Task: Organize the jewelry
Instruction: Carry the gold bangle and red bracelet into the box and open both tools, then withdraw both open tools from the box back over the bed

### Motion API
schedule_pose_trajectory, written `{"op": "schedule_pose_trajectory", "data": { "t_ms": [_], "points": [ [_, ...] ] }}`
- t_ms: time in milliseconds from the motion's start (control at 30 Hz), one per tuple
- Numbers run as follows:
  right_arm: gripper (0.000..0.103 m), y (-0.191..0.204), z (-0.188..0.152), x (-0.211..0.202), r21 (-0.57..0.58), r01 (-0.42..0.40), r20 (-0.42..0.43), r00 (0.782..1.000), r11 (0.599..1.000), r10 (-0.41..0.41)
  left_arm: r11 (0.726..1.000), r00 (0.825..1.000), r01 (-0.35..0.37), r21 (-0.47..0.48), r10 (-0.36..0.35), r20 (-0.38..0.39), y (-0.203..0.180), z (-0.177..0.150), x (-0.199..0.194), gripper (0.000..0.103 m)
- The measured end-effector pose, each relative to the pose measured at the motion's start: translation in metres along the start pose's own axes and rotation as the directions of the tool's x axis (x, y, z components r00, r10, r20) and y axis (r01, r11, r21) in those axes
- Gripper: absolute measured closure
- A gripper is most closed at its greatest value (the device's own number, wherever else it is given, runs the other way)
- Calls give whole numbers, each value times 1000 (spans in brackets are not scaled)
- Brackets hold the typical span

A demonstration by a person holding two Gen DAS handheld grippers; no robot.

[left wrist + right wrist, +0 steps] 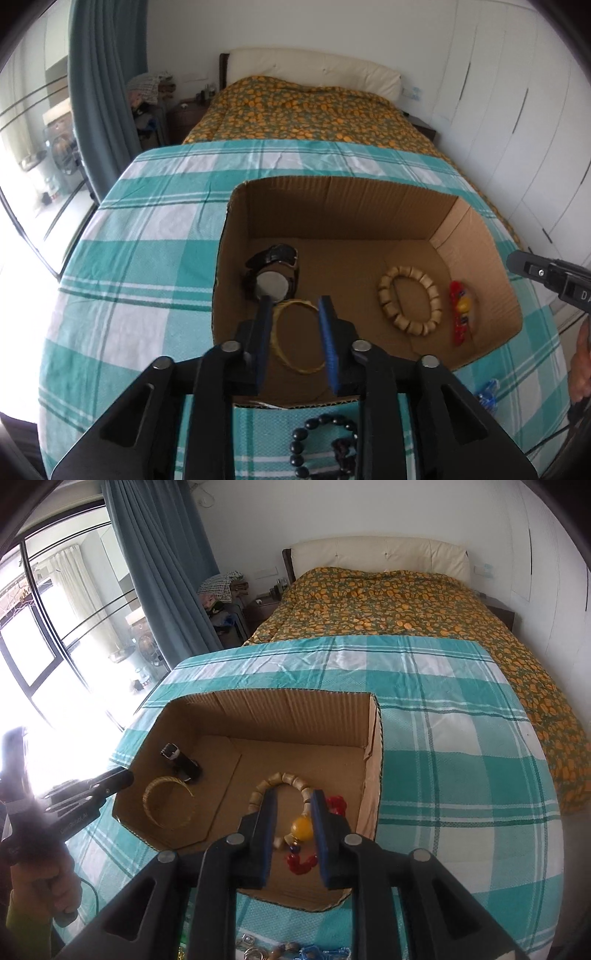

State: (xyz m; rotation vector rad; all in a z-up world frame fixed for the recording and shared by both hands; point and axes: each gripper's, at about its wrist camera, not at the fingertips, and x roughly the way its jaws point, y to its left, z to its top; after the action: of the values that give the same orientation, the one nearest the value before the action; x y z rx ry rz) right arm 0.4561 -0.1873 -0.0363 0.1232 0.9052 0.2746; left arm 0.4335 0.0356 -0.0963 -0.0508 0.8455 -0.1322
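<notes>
**Both jaws spread over the jewelry box**

We held the left gripper above the near left part of the open cardboard box, which stood on a bench covered with a teal and white checked cloth. Its jaws stood spread with nothing between them; below them, on the box floor, lay a thin golden bangle. Just beyond the bangle sat a black wristwatch, its round back facing up.

Our right gripper hung over the right part of the same box. Its jaws were parted too, with nothing pinched between them. Beneath them lay a red beaded piece with a yellow bead, just beside the right wall of the box. A bracelet of pale wooden beads lay beside the red piece, toward the middle of the floor.

Outside the box, on the cloth at the near edge, lay a bracelet of dark round beads and a small blue item that we could not make out. In the right wrist view, more small pieces showed at the bottom edge, too cut off to name.

Behind the bench stood a bed with an orange patterned cover.
</notes>
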Motion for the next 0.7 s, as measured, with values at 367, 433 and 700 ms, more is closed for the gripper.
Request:
{"op": "schedule_pose_trajectory", "data": {
  "t_ms": [367, 433, 700],
  "points": [
    [64, 18, -51, -69, -49, -1, 79, 997, 999, 4, 1000, 995, -8, 14, 7, 97, 2, -40, -77, 15],
    [63, 20, -74, -86, -78, 41, 90, 995, 996, -34, 1000, 995, -2, 24, 0, 98, 0, -56, -94, 13],
    [53, -1, -207, -107, -52, 224, 56, 974, 973, -221, 999, 997, -13, 42, 10, 79, -20, -147, -140, 6]
  ]
}}
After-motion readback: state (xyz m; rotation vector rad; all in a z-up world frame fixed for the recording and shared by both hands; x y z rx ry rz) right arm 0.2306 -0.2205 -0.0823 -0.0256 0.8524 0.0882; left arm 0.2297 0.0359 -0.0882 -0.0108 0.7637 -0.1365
